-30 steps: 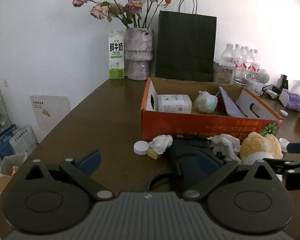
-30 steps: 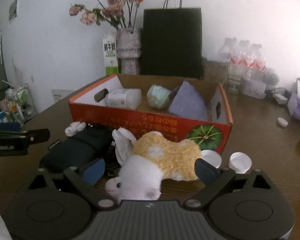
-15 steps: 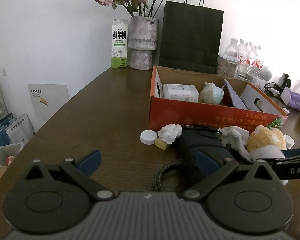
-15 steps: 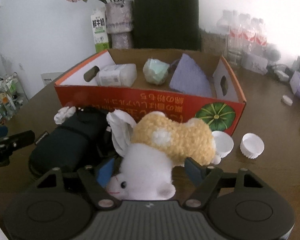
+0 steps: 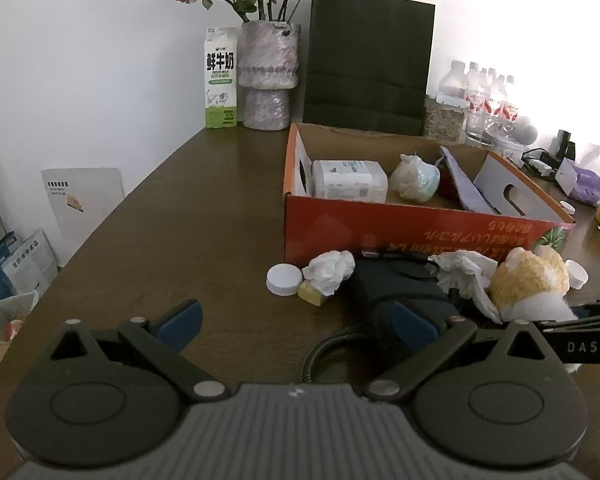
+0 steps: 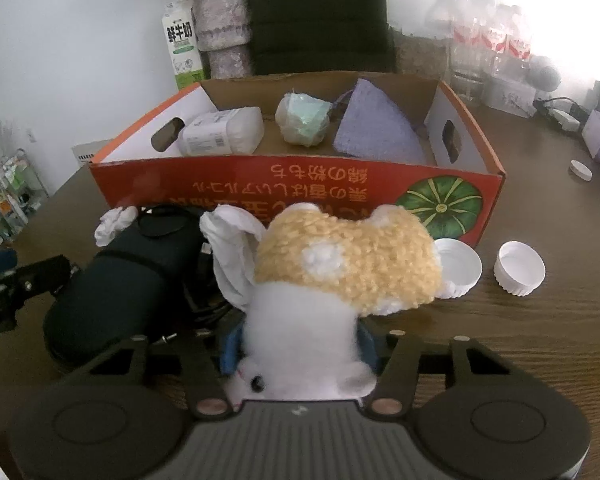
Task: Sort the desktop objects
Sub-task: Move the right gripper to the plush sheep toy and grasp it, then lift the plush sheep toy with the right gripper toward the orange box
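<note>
A plush toy (image 6: 340, 264) with a yellow back and a white body lies on the brown table in front of the orange cardboard box (image 6: 260, 188). My right gripper (image 6: 298, 344) has its jaws closing, and the blue pads (image 6: 230, 346) press on the toy's white body from both sides. To the toy's left lie a black pouch (image 6: 120, 280) and a white crumpled cloth (image 6: 232, 248). My left gripper (image 5: 296, 320) stands open above the table with nothing between its fingers, its right finger near the pouch (image 5: 400, 284). The toy (image 5: 532, 276) shows at the right of the left wrist view.
In the box (image 5: 380, 228) lie a white packet, a wrapped ball and a purple cloth. White caps (image 6: 520, 268) (image 5: 284, 279), a crumpled tissue (image 5: 330, 270) and a yellow piece (image 5: 311, 294) lie before it. Behind stand a milk carton (image 5: 220, 84), vase (image 5: 269, 76), black bag (image 5: 370, 64) and bottles (image 5: 488, 96).
My right gripper came forward and down over the plush toy, and its jaws closed in from wide apart until they touch the white body. The left gripper's view shifted only slightly.
</note>
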A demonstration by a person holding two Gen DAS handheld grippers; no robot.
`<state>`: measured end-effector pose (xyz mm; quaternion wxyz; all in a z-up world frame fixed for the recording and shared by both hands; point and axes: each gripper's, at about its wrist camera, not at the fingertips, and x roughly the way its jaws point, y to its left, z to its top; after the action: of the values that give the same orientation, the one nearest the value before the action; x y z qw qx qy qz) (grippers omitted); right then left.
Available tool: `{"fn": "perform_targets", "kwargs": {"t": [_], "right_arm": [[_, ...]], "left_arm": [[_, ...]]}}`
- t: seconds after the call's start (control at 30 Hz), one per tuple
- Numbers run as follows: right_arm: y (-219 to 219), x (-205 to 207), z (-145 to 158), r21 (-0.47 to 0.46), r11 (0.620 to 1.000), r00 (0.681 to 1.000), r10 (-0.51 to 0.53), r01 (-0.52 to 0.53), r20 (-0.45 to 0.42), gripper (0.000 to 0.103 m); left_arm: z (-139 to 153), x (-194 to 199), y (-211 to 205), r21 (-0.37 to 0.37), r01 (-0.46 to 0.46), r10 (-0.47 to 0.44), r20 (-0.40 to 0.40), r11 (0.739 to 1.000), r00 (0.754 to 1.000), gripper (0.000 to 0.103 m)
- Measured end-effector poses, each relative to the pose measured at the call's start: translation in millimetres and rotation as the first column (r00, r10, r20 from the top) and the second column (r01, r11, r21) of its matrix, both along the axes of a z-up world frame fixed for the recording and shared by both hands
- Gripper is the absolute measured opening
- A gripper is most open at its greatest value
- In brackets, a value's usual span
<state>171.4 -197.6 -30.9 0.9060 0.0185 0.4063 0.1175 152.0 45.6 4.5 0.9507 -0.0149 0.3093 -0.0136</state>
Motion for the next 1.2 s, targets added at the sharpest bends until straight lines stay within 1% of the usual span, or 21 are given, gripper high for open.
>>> {"fn": "perform_targets", "kwargs": {"t": [0.13,0.3,0.47,0.63,0.83,1.07,1.13,1.2], "right_arm": [[-7.1,-9.3,2.8,0.021,1.0,0.999,0.007,-0.008,0.043,0.047],[-20.7,-22.2,11.9,0.041,0.999,0.994,0.008,-0.013,0.112,0.047],[-43.1,-30.0,22.6,0.055,0.998,0.982,-0.018,0.008,0.19,0.046],[-64.0,-26.6,27.3,0.063,0.997,0.967,-0.051,0.036,0.25,0.046],[-80.8,-16.3,25.0,0.068,0.997,0.957,-0.06,0.042,0.282,0.046],[-93.6,-11.2,20.1,0.079,0.995,0.953,-0.075,0.054,0.295,0.046],[-96.5,-10.8,20.1,0.075,0.995,0.949,-0.082,0.062,0.304,0.047],[-98.3,-10.3,20.0,0.077,0.995,0.948,-0.084,0.063,0.306,0.047]], "left_arm": [[5.7,-0.5,-7.8,0.011,0.007,-0.007,0.01,1.0,1.0,0.103],[12.4,2.5,-22.2,0.026,0.021,-0.022,0.014,0.999,1.0,0.103],[17.3,7.5,-40.1,0.045,0.029,-0.03,0.018,0.999,0.999,0.103],[18.5,15.8,-58.3,0.071,0.032,-0.033,0.007,0.997,0.999,0.103],[14.5,30.9,-74.3,0.103,0.036,-0.035,-0.016,0.994,0.999,0.103],[3.6,53.4,-90.3,0.174,0.053,-0.048,-0.035,0.983,0.998,0.103],[-0.2,61.0,-92.3,0.187,0.059,-0.052,-0.044,0.981,0.998,0.099],[-3.7,68.8,-93.7,0.199,0.067,-0.055,-0.061,0.978,0.997,0.089]]}}
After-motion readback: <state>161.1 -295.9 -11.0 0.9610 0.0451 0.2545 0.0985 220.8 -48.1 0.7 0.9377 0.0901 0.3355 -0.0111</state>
